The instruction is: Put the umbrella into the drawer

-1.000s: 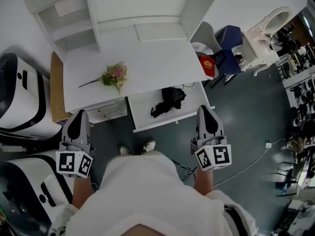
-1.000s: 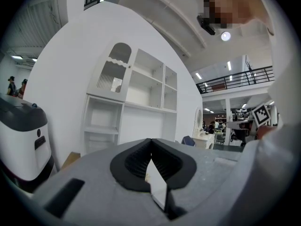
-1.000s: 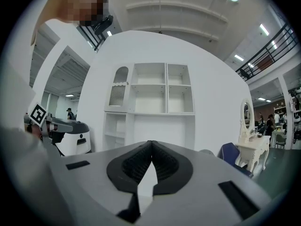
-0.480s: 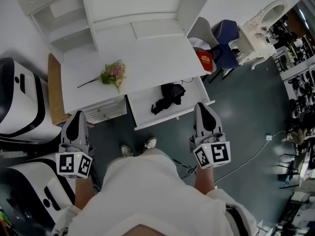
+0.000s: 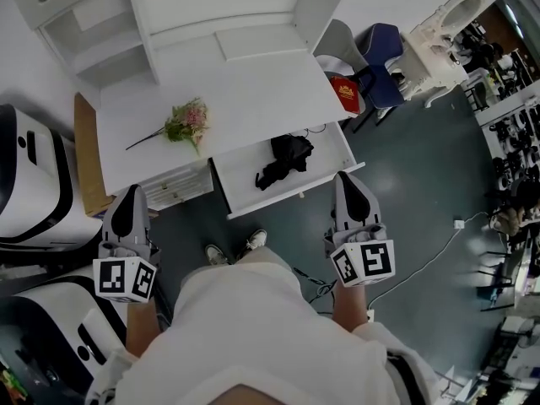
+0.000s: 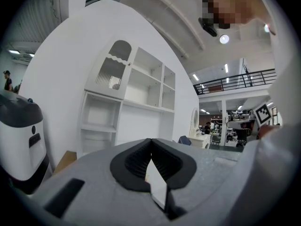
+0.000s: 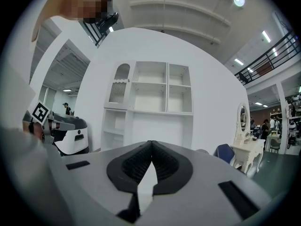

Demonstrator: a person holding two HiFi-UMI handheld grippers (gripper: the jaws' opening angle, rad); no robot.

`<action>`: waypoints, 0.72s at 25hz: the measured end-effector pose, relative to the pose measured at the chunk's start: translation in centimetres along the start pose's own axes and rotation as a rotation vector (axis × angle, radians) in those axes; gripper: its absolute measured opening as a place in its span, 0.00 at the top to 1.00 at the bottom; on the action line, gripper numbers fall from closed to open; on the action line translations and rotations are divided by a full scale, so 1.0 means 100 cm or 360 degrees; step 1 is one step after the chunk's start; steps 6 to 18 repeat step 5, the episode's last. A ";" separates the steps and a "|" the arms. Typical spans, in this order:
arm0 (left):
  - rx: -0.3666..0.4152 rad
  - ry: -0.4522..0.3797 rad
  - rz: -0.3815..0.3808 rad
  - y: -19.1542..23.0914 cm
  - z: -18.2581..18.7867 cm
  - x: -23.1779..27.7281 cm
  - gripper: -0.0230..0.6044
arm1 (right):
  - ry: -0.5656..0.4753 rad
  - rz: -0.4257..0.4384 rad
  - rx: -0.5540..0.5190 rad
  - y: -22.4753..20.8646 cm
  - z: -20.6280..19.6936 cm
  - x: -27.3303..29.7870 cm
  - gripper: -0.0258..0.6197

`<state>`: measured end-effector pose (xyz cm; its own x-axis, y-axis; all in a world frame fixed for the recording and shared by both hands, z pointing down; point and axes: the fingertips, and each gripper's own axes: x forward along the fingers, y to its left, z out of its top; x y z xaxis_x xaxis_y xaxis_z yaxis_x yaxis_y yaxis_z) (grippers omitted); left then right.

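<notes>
Umbrella (image 5: pixel 283 160), black and folded, is seen lying in the pulled-out white drawer (image 5: pixel 325 165)

The umbrella is laid on the drawer's floor, toward its middle and right, with the limp fabric bunched up and one end trailing toward the drawer's front edge. The drawer is drawn out from under the front of the white wooden desk (image 5: pixel 253 91), below the desk's right half. On the desk top, toward its left side, a small bunch of pink and green flowers (image 5: pixel 187 125) is laid flat, with the thin stem pointed off to the desk's left edge. A white hutch of open shelves (image 5: pixel 110 36) is set along the back of the desk. A red object (image 5: pixel 345 94) is seen just off the desk's right edge, and a blue chair (image 5: pixel 384 57) is placed beyond it.

The left gripper (image 5: pixel 128 199) is held level in front of the desk's left end, apart from it. Its jaws are pressed together, and nothing is caught between them. The right gripper (image 5: pixel 348 182) is held level at the front of the desk, with its tip seen at the drawer's front edge near the right corner. Whether contact is made there cannot be told. Its jaws are likewise closed tight on nothing
</notes>
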<state>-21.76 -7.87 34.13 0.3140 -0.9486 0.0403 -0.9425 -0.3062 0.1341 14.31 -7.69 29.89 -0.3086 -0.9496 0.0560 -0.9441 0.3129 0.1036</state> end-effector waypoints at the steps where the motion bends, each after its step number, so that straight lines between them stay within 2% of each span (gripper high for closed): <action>1: 0.0002 0.0002 -0.0004 -0.001 0.000 0.001 0.94 | 0.0000 -0.0004 0.0001 -0.001 0.000 -0.001 0.96; 18: 0.0011 -0.0002 -0.0025 -0.005 0.002 0.005 0.94 | -0.0001 -0.0016 0.0004 -0.004 -0.001 -0.002 0.96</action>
